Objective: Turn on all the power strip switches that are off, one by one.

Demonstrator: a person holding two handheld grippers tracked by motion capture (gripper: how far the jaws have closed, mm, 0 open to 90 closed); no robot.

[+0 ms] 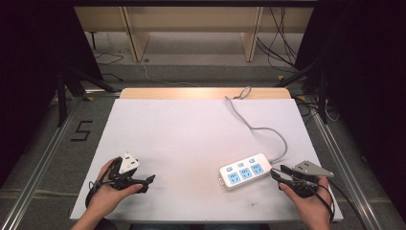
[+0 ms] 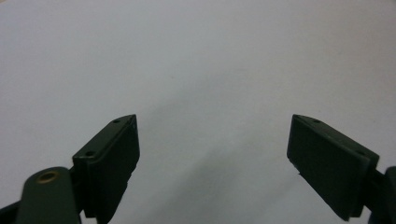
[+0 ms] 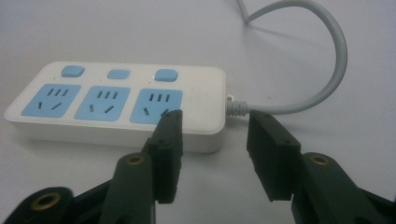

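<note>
From above, the white power strip [image 1: 245,171] lies on the table's [image 1: 191,134] right half, long axis slanting left to right, its grey cord [image 1: 261,125] leaving the right end. The right gripper [image 1: 279,173] sits just beside that cord end, jaws apart, far nearer than the left gripper [image 1: 146,182], which is well apart to the left. In the left gripper view its jaws gape over bare table. In the right gripper view, the strip lies straight ahead, jaws spread and empty at its cord end.
</note>
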